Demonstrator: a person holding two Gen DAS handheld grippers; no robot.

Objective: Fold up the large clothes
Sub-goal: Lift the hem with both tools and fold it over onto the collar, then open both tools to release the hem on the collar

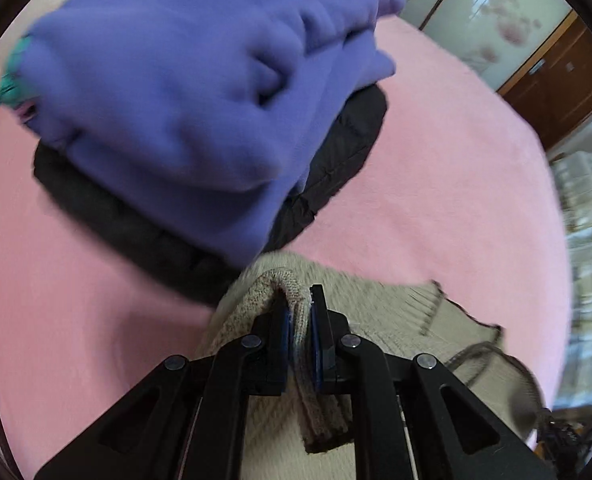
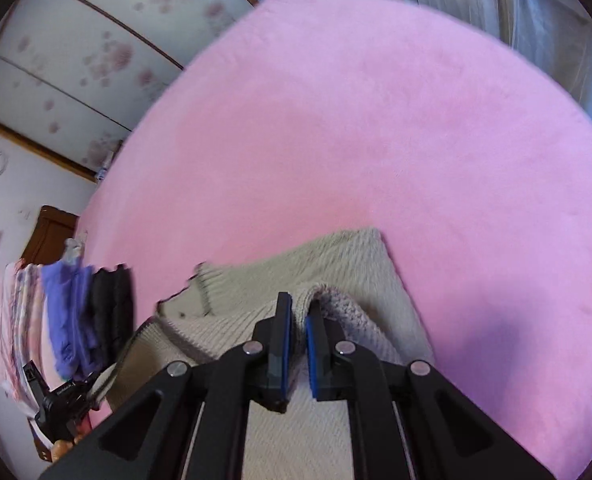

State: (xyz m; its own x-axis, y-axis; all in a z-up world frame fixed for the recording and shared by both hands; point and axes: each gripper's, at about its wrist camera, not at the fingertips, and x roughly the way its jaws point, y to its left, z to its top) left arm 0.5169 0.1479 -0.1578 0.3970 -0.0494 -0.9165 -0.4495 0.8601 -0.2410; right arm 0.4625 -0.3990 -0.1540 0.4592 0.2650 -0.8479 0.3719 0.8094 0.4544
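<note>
Both tools, left and right, pinch my beige sweater over the pink bed beside the purple-and-black stack, so next I judge I lay it flat, evenly.

— What do the two hand-held tools look like?

— The left gripper is matte black plastic: two angled linkage arms on each side with long triangular cut-outs, joined by round silver pivot pins.

— And its fingers?

— Flat black bars, each faced on the inner side with a dark blue pad.

— The right gripper?

— Same build: black arms, four silver pins, brighter blue pads. No markings can be made out on either.
</note>
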